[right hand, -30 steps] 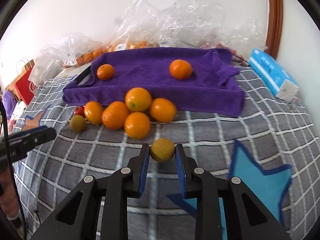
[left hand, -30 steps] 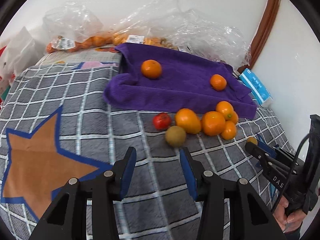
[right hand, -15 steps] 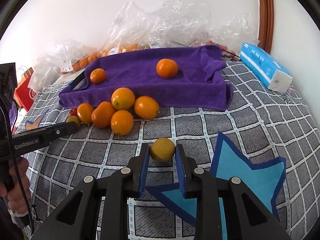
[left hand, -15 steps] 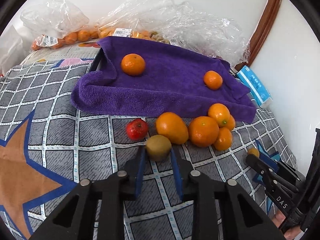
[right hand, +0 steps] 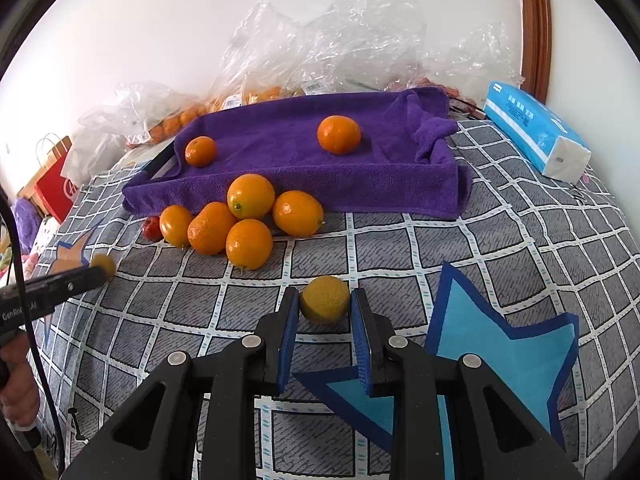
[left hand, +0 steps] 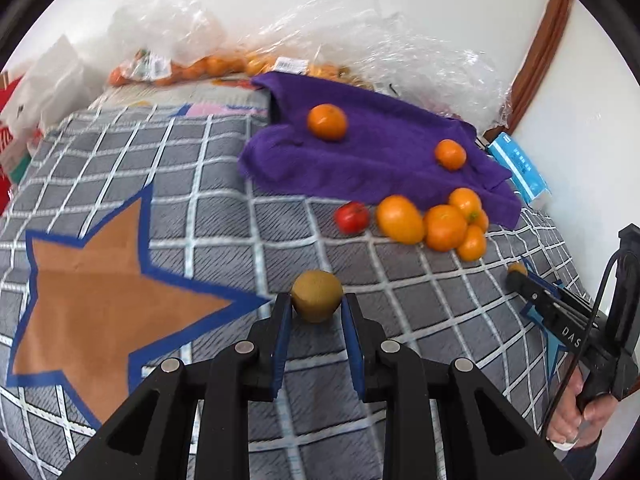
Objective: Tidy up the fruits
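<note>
**Both hand-held grippers loaded, sorting in progress**

Left hand-held gripper [left hand: 316,314] is clenched on a brownish-green kiwi [left hand: 317,295], blue pads pressing on both sides; the fruit sits at the fingertips, above the grey checked bedspread [left hand: 200,184], clear of the loose pile. Whether it is lifted or touching the cloth: cannot tell. Left wrist view is a bit motion-blurred.

Right hand-held gripper [right hand: 325,312] is clenched on a small yellow citrus fruit [right hand: 325,298], probably a lemon, held the same way near the blue star patch [right hand: 500,344].

Elsewhere: two mandarins [right hand: 338,134] rest on the purple towel [right hand: 280,152], well apart from each other. A cluster of five orange citrus fruits [right hand: 249,243] lies on the bedspread just in front of the towel's near edge, with a small red fruit [left hand: 352,217] (tomato-like) beside it. Plastic bags [right hand: 320,48] with more fruit sit behind the towel; a blue tissue pack [right hand: 532,128] lies at right.

Step, as I judge it: pick is done on both sides, carry/place comes next. Oranges seem to go on the towel; where the kiwi and the yellow fruit belong is not evident, likely separate groups.

Next move calls for keeping both grips firm on round, roll-prone fruit, choosing a flat spot, lowering until the fruit rests, then letting go slowly. Keep the two hand-held grippers from crossing paths and avoid bumping the cluster, which would scatter easily on soft bedding.
</note>
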`<state>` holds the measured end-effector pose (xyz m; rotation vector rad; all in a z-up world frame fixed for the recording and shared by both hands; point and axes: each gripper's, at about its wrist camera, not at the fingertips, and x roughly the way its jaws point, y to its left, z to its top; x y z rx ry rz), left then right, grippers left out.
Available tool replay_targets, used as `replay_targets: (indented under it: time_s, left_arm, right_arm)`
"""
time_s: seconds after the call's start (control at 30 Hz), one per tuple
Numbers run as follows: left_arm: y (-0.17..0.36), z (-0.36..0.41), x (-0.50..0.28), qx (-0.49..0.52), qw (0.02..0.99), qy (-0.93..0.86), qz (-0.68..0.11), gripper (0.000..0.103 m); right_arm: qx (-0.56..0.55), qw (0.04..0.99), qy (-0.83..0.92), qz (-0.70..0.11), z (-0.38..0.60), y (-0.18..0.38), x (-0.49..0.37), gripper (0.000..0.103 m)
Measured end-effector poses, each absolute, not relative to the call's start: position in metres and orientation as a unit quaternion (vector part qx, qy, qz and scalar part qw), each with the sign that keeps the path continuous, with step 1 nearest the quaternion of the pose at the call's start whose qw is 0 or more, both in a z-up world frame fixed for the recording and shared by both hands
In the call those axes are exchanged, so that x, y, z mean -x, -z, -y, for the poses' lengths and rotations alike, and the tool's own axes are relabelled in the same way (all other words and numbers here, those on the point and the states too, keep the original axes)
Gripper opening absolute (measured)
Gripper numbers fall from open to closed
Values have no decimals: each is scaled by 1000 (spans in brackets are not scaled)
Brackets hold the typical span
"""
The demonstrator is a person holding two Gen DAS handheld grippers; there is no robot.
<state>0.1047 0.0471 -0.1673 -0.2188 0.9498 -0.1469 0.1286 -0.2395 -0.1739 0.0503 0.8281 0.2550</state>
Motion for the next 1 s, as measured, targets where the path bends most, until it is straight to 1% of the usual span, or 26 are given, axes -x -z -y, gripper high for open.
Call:
replay_targets:
  time_s: [0.1, 0.23, 0.27, 0.37, 0.5, 0.53, 0.6, 0.77, 1.0]
  left_arm:
    - [169, -50, -109, 115, 882, 76, -451, 25]
    - [172, -46, -118, 104, 885, 71, -449, 32]
    - [173, -44, -119, 97, 887, 70, -446, 32]
    - [174, -41, -118, 81, 896, 67, -432, 32]
    - [175, -46, -122, 98, 896, 71, -428, 32]
    - [175, -47, -123, 103, 895, 73, -427, 32]
    - [175, -50, -125, 112, 895, 72, -426, 26]
    - [177, -59, -122, 146, 891, 91, -419, 26]
    - [168, -54, -114, 137, 905, 93, -392, 26]
  right_arm:
    - [-23, 907, -120, -404, 239, 175, -129, 26]
    - [-23, 907, -112, -406, 240, 175, -129, 26]
    - [-24, 907, -110, -406, 241, 176, -129, 26]
    - [-27, 907, -106, -406, 242, 176, -129, 26]
    - [-27, 908, -107, -405, 242, 175, -129, 26]
    - [-26, 907, -107, -406, 241, 176, -130, 26]
    - [-22, 906, -107, -408, 240, 176, -130, 26]
    - [-20, 907, -112, -406, 238, 176, -129, 26]
    - [-26, 910, -125, -395, 240, 173, -126, 26]
